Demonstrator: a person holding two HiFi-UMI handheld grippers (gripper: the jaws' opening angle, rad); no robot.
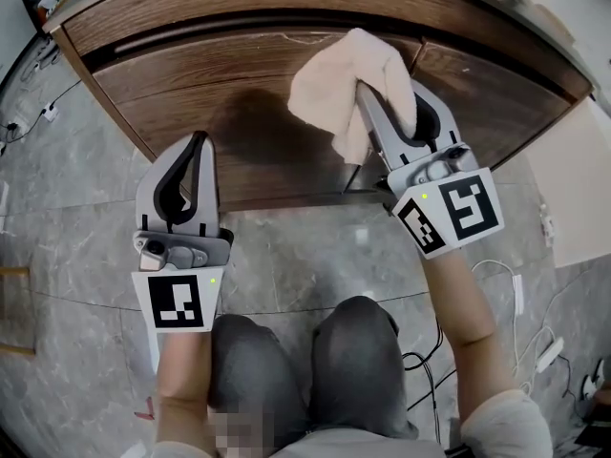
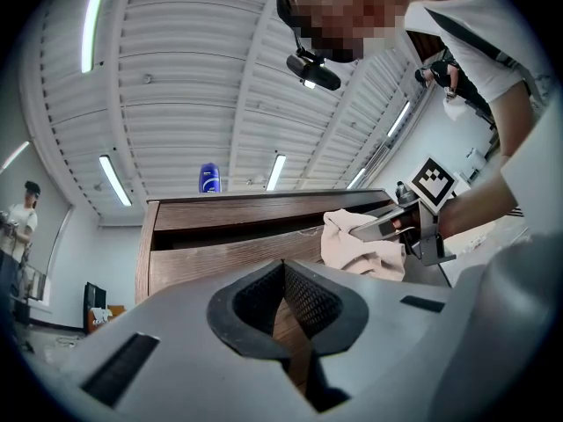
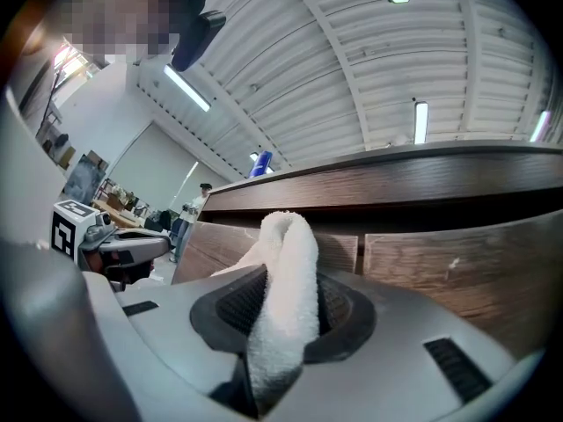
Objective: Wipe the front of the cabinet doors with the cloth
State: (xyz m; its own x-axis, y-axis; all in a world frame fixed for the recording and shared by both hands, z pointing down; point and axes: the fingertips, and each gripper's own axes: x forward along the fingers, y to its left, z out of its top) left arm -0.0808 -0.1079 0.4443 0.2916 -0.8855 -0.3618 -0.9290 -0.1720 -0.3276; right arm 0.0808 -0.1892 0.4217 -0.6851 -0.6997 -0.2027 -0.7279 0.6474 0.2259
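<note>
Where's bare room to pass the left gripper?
Bare: door front between cabinet's left edge and cloth, ahead of left gripper; floor between the grippers. Crowded: door seam, where right gripper clamps the cloth.

Pretty bright, even light from ceiling strip lights (image 2: 114, 179) above the cabinet (image 1: 191, 74). Soft dark shadow sits mid cabinet front. The 2 gripper views are heavy fisheye, cabinet's top edge bows, corners go black. Head view's sharp.
</note>
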